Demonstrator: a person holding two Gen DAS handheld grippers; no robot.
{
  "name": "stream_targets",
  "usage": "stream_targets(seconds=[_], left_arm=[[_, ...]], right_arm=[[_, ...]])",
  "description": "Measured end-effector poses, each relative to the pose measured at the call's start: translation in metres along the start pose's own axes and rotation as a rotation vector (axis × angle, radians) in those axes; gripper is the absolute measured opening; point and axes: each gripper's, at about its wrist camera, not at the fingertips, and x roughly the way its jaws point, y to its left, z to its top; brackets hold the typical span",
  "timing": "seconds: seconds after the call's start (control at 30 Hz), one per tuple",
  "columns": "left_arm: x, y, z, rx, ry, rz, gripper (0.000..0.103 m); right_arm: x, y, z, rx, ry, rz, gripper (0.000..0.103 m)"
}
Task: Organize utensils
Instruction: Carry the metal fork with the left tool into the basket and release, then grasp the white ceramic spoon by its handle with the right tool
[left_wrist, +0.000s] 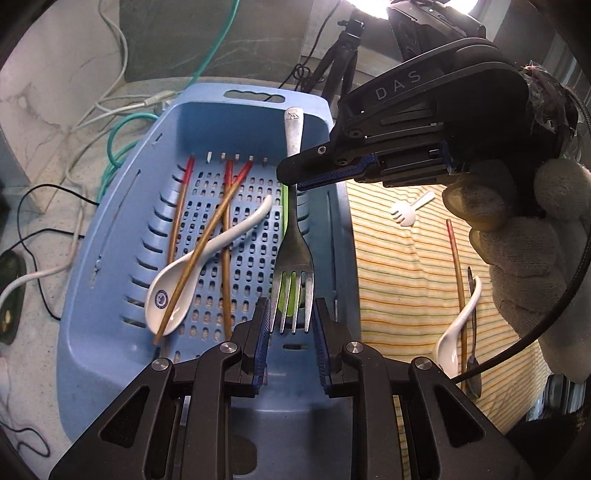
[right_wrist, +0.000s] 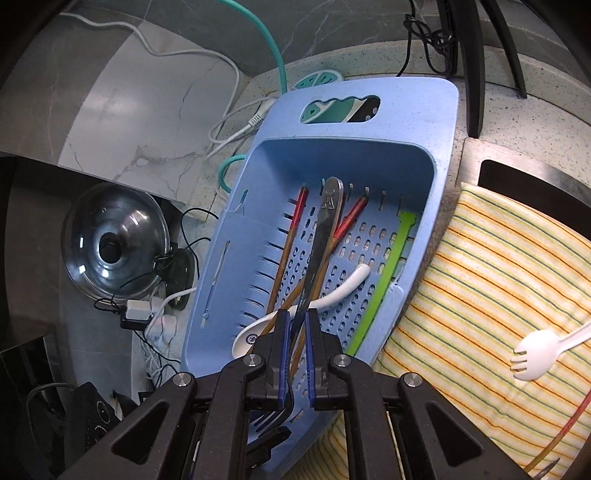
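A metal fork (left_wrist: 293, 236) hangs over the blue slotted basket (left_wrist: 110, 295). My right gripper (left_wrist: 295, 177) is shut on its handle; in the right wrist view the gripper (right_wrist: 297, 332) has the fork (right_wrist: 325, 229) between its pads. My left gripper (left_wrist: 291, 325) is open, its jaws on either side of the fork's tines, apart from them. In the basket lie a white ceramic spoon (left_wrist: 207, 254), several red-tipped chopsticks (left_wrist: 225, 236) and a green utensil (right_wrist: 384, 280).
A striped cloth (left_wrist: 406, 277) right of the basket holds a white plastic spork (right_wrist: 535, 350), a chopstick (left_wrist: 456, 258), a white spoon (left_wrist: 458, 325) and a metal spoon (left_wrist: 472, 362). Cables (left_wrist: 110, 110) and a pot lid (right_wrist: 114, 243) lie left of the basket.
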Motion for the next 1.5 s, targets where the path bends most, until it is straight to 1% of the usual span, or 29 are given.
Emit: stream_targets(seconds=[0.13, 0.17, 0.2, 0.23, 0.47, 0.7, 0.73, 0.77, 0.83, 0.87, 1.13, 1.2, 1.23, 1.27, 1.33, 1.5], left_arm=[[0.000, 0.005, 0.003, -0.015, -0.009, 0.017, 0.021], [-0.001, 0.005, 0.004, -0.019, -0.012, 0.025, 0.021], [-0.001, 0.006, 0.004, -0.019, -0.010, 0.029, 0.021], [-0.002, 0.006, 0.004, -0.017, -0.011, 0.034, 0.021], [-0.008, 0.005, 0.000, -0.015, -0.021, 0.042, 0.021], [-0.023, -0.008, -0.003, 0.016, -0.041, 0.029, 0.021], [-0.025, -0.012, -0.004, 0.025, -0.045, 0.024, 0.022], [-0.027, -0.015, -0.004, 0.033, -0.048, 0.017, 0.026], [-0.030, -0.023, -0.005, 0.056, -0.049, 0.005, 0.033], [-0.031, -0.027, -0.006, 0.068, -0.048, -0.002, 0.034], [-0.035, -0.066, -0.016, 0.192, -0.025, -0.052, 0.035], [-0.036, -0.075, -0.020, 0.229, -0.017, -0.068, 0.035], [-0.036, -0.080, -0.022, 0.246, -0.012, -0.074, 0.037], [-0.036, -0.084, -0.023, 0.263, -0.008, -0.076, 0.043], [-0.035, -0.093, -0.027, 0.296, 0.004, -0.080, 0.050], [-0.023, -0.115, -0.040, 0.380, 0.066, -0.079, 0.051]], right_arm=[[0.003, 0.001, -0.001, -0.013, 0.008, -0.020, 0.011], [0.003, 0.002, -0.001, -0.014, 0.009, -0.026, 0.014], [0.002, 0.001, -0.002, -0.013, 0.009, -0.026, 0.019], [0.002, 0.001, -0.002, -0.011, 0.008, -0.023, 0.020], [-0.010, 0.001, -0.008, -0.022, -0.005, -0.018, 0.020], [-0.041, -0.001, -0.021, -0.032, -0.041, -0.007, 0.020], [-0.047, -0.003, -0.025, -0.031, -0.048, -0.004, 0.020], [-0.052, -0.004, -0.027, -0.028, -0.053, -0.001, 0.020], [-0.062, -0.009, -0.033, -0.021, -0.063, 0.005, 0.020], [-0.068, -0.012, -0.036, -0.018, -0.068, 0.003, 0.020], [-0.112, -0.043, -0.066, 0.033, -0.115, 0.005, 0.020], [-0.122, -0.052, -0.075, 0.047, -0.130, 0.001, 0.023], [-0.127, -0.057, -0.080, 0.054, -0.138, -0.005, 0.023], [-0.131, -0.062, -0.084, 0.061, -0.143, -0.010, 0.023], [-0.137, -0.072, -0.094, 0.079, -0.148, -0.025, 0.023], [-0.146, -0.103, -0.119, 0.158, -0.149, -0.028, 0.023]])
